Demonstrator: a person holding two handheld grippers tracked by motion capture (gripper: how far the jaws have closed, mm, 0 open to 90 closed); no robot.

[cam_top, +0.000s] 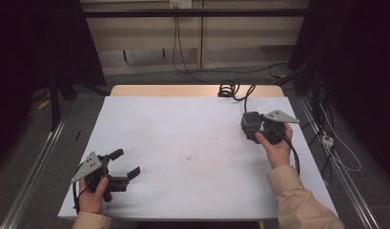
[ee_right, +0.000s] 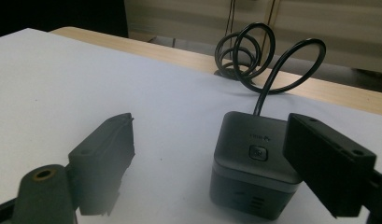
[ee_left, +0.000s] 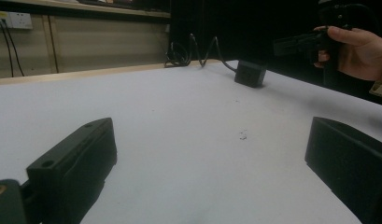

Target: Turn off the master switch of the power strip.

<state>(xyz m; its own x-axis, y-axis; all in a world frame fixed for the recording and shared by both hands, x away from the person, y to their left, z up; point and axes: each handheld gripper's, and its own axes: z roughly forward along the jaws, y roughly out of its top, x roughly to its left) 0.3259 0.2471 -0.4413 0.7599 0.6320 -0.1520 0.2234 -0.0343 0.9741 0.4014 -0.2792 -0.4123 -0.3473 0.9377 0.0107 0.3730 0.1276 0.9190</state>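
Note:
A dark grey cube [cam_top: 250, 121] with a button on top and a black cable [cam_top: 230, 88] stands at the far right of the white table [cam_top: 183, 143]. My right gripper [cam_top: 260, 130] hovers just above and beside it. In the right gripper view the cube [ee_right: 254, 158] stands between the spread jaws, close to the right one, and the gripper [ee_right: 209, 133] is open and not touching it. My left gripper [cam_top: 126, 163] rests open near the front left corner with nothing between its jaws. From the left gripper [ee_left: 212, 140] view the cube [ee_left: 249, 73] stands far off.
The cube's cable coils [ee_right: 242, 51] lie on the bare wooden strip [cam_top: 183, 90] at the table's far edge. A wall socket [ee_left: 13, 19] and hanging wires are behind the table. Metal rails [cam_top: 35, 162] run along both sides on the floor.

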